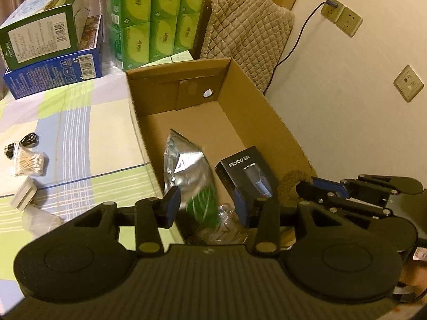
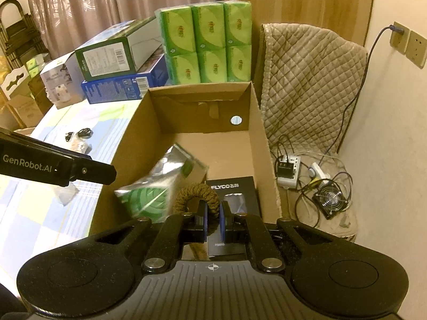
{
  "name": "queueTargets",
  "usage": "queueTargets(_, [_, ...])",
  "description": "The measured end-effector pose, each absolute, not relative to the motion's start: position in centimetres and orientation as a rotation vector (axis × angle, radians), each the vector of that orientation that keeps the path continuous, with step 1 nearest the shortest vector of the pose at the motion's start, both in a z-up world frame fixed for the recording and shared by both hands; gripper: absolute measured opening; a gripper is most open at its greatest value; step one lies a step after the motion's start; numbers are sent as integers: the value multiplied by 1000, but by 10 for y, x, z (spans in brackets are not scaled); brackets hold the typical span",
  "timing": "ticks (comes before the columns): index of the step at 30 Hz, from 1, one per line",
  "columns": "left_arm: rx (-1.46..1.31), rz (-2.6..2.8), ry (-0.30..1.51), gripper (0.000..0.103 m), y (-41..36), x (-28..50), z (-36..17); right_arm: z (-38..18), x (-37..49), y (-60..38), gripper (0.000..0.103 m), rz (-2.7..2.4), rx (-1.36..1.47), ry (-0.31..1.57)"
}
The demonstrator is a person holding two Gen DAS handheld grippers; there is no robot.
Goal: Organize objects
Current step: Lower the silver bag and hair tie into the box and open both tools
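Note:
An open cardboard box stands on the bed. Inside lie a silver and green foil bag and a black FLYCO box. My left gripper is open over the box's near end, with the foil bag between and just beyond its fingers, blurred. My right gripper is shut on a brown braided cord loop and holds it above the box's near right corner. That cord also shows in the left wrist view.
On the checked bedsheet left of the box lie cotton swabs, a black cable, a small white block. Green tissue packs and stacked boxes stand behind. A quilted chair, power strip and fan are to the right.

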State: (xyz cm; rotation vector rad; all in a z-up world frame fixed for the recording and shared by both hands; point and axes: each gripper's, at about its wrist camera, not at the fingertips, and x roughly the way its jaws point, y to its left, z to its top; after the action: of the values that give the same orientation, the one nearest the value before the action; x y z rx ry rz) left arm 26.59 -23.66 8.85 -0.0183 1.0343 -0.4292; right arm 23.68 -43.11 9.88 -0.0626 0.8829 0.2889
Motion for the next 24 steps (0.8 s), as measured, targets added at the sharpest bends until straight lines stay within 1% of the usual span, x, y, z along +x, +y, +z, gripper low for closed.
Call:
queueTargets(6, [-13, -428, 1027, 39, -227, 260, 90, 100, 238, -431, 6, 284, -32, 877])
queueTargets(7, [-8, -427, 1023, 39, -227, 259, 91, 100, 239, -431, 12, 282, -23, 881])
queueTargets(8, [-4, -428, 1020, 39, -226, 258, 92, 99, 240, -431, 26, 277, -20, 887])
queueTargets(9, [-2, -429, 1018, 39, -225, 258, 92, 98, 239, -431, 36, 276, -22, 892])
queueTargets(10, [-4, -429, 1018, 39, -224, 257, 92, 98, 238, -431, 54, 276, -26, 893])
queueTargets(11, [-6, -429, 1018, 40, -223, 256, 92, 98, 237, -431, 56, 281, -26, 891])
queueTargets(24, [-25, -419, 1027, 40, -207, 251, 88, 94, 227, -427, 56, 282, -18, 910])
